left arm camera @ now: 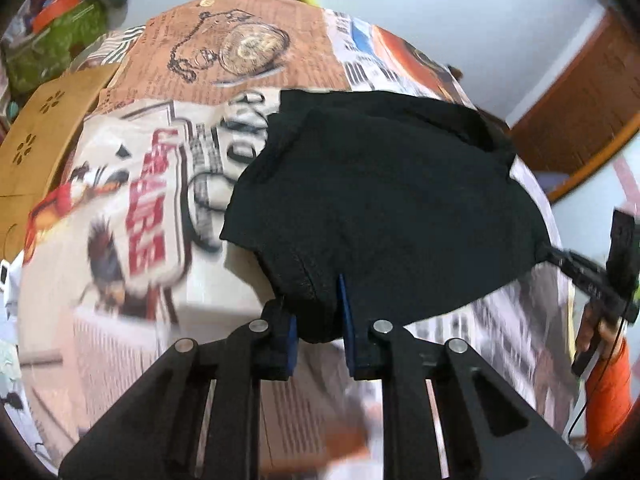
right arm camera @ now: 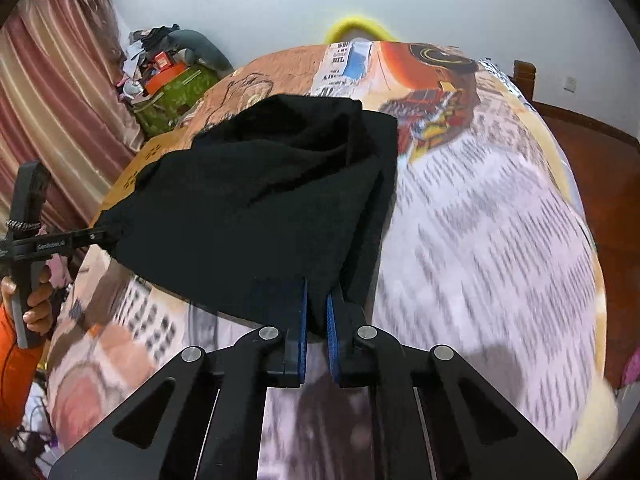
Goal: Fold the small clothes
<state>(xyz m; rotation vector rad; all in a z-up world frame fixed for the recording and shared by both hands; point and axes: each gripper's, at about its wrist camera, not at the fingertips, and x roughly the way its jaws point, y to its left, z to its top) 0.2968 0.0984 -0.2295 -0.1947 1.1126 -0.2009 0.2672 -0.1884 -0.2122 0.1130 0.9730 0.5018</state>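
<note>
Black garment (left arm camera: 384, 200) lies spread on a bed covered by a newspaper-print sheet (left arm camera: 132, 208), its near edge lifted by both tools. Left gripper (left arm camera: 318, 320) has blue-padded fingers (left arm camera: 346, 320) pinched narrow on a bunched near-left corner of the cloth. Right gripper (right arm camera: 317, 332) fingers (right arm camera: 302, 320) are clamped almost together on the near-right corner, fabric rising in a fold from them. Hand (right arm camera: 36, 300) with an orange sleeve (right arm camera: 16, 364) holds the left tool's handle. Green bag (right arm camera: 176, 96) sits far left; brown headboard (left arm camera: 576, 120) far right.
</note>
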